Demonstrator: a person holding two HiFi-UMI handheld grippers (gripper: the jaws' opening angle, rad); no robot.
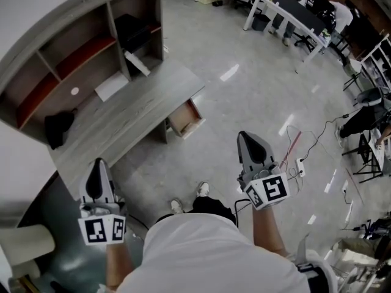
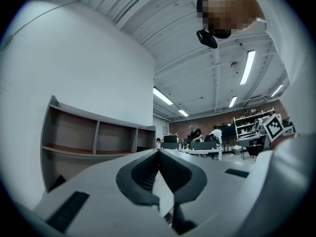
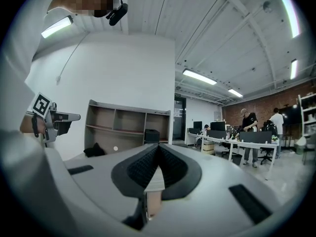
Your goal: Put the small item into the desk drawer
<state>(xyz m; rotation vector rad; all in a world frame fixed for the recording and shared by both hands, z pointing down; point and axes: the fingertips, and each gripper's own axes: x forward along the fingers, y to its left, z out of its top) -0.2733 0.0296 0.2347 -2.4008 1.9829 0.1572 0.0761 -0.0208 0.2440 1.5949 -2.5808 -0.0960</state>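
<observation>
A grey wooden desk (image 1: pixel 140 102) stands at the left under a shelf unit (image 1: pixel 73 47). Its drawer (image 1: pixel 185 118) is pulled open at the desk's right end. A small white round item (image 1: pixel 74 91) lies on the desk top near the shelf, and it shows as a pale dot (image 3: pixel 115 148) in the right gripper view. My left gripper (image 1: pixel 98 162) hovers near the desk's front edge, jaws shut and empty (image 2: pixel 158 152). My right gripper (image 1: pixel 243 135) is over the floor to the right of the drawer, shut with nothing held (image 3: pixel 158 147).
A black bag (image 1: pixel 58 127) and a white sheet (image 1: pixel 111 86) lie on the desk, and a black box (image 1: pixel 131 29) sits in the shelf. Cables and a power strip (image 1: pixel 299 163) trail on the floor at right. Office tables (image 1: pixel 287 11) with people stand far back.
</observation>
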